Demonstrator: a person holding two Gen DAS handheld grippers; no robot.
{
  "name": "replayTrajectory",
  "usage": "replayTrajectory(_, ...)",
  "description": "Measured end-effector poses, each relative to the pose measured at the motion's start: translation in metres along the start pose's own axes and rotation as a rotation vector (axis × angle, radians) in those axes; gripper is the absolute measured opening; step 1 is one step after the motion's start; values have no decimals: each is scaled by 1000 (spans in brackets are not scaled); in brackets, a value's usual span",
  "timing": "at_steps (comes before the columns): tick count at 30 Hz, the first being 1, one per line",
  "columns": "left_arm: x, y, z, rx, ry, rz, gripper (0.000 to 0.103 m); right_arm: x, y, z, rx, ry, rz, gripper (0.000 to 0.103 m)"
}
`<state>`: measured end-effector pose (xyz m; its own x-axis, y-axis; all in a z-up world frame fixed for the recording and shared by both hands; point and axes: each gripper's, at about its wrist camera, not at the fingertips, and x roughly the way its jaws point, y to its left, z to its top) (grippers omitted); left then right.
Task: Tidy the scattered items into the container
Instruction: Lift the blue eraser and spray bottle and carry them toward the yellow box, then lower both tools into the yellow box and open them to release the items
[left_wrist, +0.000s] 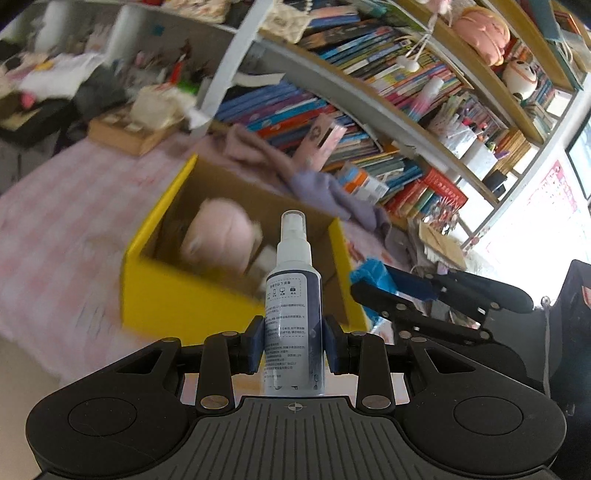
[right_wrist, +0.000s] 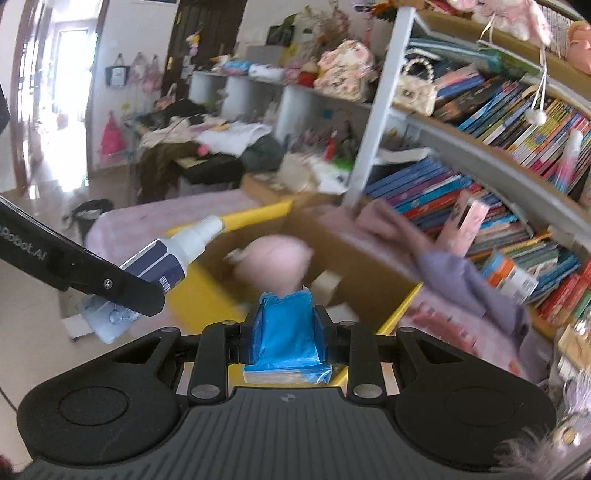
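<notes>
Bookshelf (left_wrist: 388, 66) behind yellow box (left_wrist: 177, 295) | left gripper (left_wrist: 293, 343) clamps spray bottle (left_wrist: 293, 295) | right gripper (right_wrist: 284, 332) clamps blue packet (right_wrist: 284, 332)

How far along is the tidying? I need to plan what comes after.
Done: a pink plush toy already lies in the yellow box. In hand: the left gripper is shut on a spray bottle and the right gripper on a blue packet, both near the box, neither dropped in. Left: a purple cloth lies draped beside the box.
</notes>
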<state>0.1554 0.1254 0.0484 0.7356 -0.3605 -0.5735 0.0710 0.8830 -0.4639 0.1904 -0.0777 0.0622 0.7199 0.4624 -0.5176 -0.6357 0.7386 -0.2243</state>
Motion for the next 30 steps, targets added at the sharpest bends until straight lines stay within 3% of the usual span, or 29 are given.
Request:
replayTrajectory(7,68,-9,38,61,83,33,31,70,-45,22,-72,42,-7,26)
replayTrajectory(14,135,-6,43,77,219,87,31,149,-65,18,-247,200,67,26)
replayTrajectory(21,158,0,38,83,293,120,31,193,-68,10,-404,313,147,26)
replayTrajectory(25,168,4,33,95,324,180,31,205,-64,7,-460,333,169,26)
replayTrajectory(30,173,6,28,103,337,197,32,211,-62,3,-483,348,198,26)
